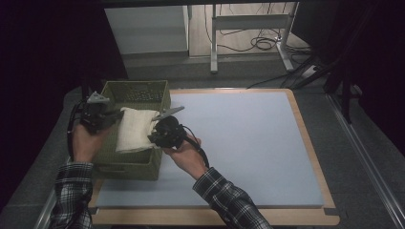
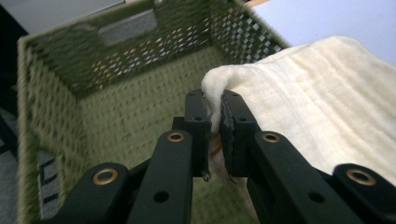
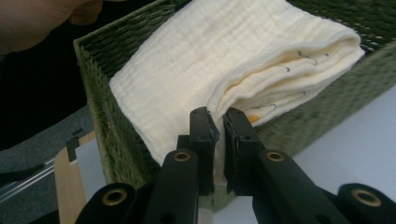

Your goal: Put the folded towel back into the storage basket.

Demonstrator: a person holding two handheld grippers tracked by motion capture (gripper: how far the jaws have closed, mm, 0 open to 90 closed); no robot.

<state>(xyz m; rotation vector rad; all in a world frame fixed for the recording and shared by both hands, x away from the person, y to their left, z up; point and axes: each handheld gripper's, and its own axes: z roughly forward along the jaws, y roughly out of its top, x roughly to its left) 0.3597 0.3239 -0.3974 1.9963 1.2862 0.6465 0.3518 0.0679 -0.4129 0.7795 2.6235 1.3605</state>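
Note:
A folded cream cloth (image 1: pixel 134 129) hangs stretched over a green woven basket (image 1: pixel 138 93) at the table's left. My left gripper (image 1: pixel 111 116) is shut on the cloth's left edge, above the basket's left wall. My right gripper (image 1: pixel 155 132) is shut on the opposite edge, over the basket's right wall. In the left gripper view the jaws pinch a rounded corner of the cloth (image 2: pixel 299 93) above the basket's inside (image 2: pixel 112 107). In the right gripper view the jaws clamp the layered edge of the cloth (image 3: pixel 224 60), which lies across the basket's rim (image 3: pixel 93 88).
The basket stands on a pale blue mat (image 1: pixel 239 143) laid on a wooden board (image 1: pixel 305 143). A white cabinet (image 1: pixel 145 28) and a table frame with cables (image 1: pixel 253 28) stand beyond the far edge. Dark floor lies at both sides.

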